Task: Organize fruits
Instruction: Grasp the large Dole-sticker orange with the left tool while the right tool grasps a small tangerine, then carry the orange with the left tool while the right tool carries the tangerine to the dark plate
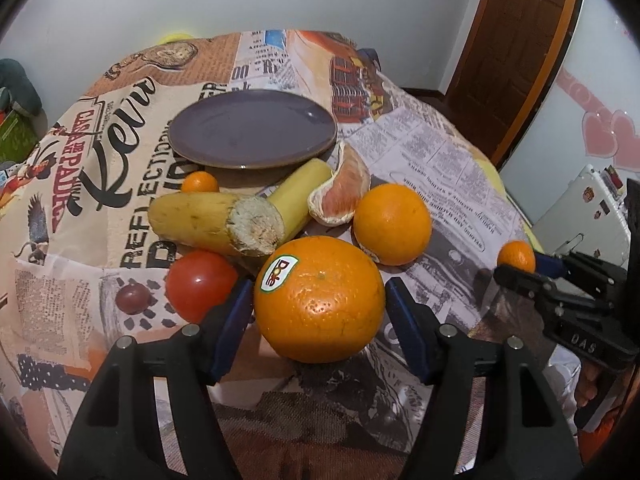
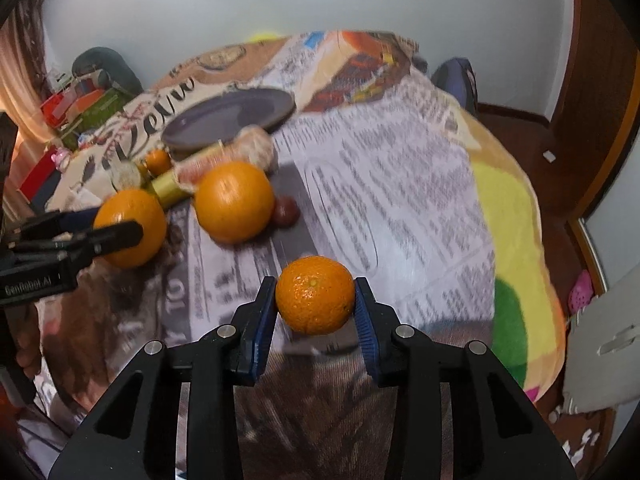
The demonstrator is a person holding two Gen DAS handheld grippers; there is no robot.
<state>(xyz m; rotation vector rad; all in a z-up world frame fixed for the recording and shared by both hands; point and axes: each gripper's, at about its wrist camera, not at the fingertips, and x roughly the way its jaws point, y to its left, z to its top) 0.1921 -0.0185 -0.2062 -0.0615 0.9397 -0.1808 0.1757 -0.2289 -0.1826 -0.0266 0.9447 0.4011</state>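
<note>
A big orange with a sticker (image 1: 320,300) sits between the blue pads of my left gripper (image 1: 320,286), which is shut on it. In the right wrist view the same orange (image 2: 130,226) shows at the left, clamped in that gripper. My right gripper (image 2: 316,284) is shut on a small mandarin (image 2: 316,294), which hangs slightly above the printed cloth; the left wrist view shows this mandarin (image 1: 516,256) at the far right. A bare purple plate (image 1: 252,132) lies further back on the table.
Between the plate and my left gripper lie two banana pieces (image 1: 212,220), a peeled citrus segment (image 1: 344,196), a second orange (image 1: 392,224), a red tomato (image 1: 200,284), another small mandarin (image 1: 199,182) and a dark grape (image 1: 133,298). The cloth's right side (image 2: 400,200) drops off at the table edge.
</note>
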